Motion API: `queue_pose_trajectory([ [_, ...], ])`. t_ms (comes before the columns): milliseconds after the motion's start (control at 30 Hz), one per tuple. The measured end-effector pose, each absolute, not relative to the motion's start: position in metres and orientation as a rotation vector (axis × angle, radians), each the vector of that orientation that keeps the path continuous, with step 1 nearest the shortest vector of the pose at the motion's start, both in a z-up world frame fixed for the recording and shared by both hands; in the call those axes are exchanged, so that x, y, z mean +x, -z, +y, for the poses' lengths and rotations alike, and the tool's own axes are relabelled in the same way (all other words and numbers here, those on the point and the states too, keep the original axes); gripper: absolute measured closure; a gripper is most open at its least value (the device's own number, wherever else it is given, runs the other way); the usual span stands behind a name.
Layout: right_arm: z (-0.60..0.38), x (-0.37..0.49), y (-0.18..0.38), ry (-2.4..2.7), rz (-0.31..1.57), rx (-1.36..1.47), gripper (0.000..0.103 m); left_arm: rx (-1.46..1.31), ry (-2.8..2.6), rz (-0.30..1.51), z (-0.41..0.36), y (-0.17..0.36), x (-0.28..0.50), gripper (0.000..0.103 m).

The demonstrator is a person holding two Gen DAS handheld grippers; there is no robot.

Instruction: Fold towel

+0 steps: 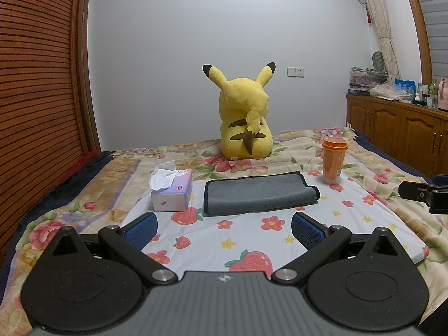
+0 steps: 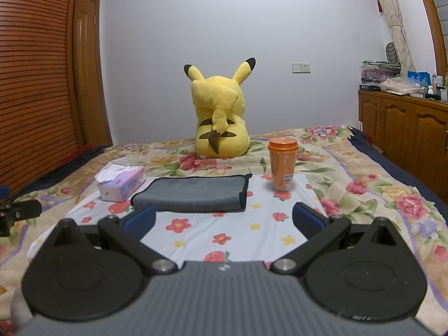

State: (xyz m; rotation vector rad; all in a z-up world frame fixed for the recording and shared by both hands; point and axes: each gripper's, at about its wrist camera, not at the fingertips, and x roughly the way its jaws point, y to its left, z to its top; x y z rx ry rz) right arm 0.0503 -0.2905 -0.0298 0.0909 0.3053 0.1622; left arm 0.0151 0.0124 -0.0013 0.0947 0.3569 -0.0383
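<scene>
A grey towel with a black hem [image 1: 259, 193] lies folded flat on the white strawberry-print cloth [image 1: 252, 240] on the bed; it also shows in the right wrist view [image 2: 193, 193]. My left gripper [image 1: 224, 228] is open and empty, just short of the towel's near edge. My right gripper [image 2: 224, 218] is open and empty, its left finger close to the towel's near left corner. Part of the right gripper [image 1: 422, 193] shows at the right edge of the left wrist view, and part of the left gripper [image 2: 16, 215] at the left edge of the right wrist view.
A tissue box [image 1: 172, 190] stands left of the towel and an orange lidded cup [image 1: 333, 161] to its right. A yellow plush toy [image 1: 243, 117] sits behind. A wooden wardrobe [image 1: 36, 98] is at the left, a cabinet [image 1: 406, 131] at the right.
</scene>
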Motion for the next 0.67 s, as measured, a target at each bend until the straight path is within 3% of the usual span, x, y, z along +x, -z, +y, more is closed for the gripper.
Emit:
queue_pose_trajectory([
  [667,-0.2905,0.0503,0.0298,-0.162,0.306,0.091,0.000,0.100,0.036,0.355,0.0146,0.0009,0.0156,0.000],
])
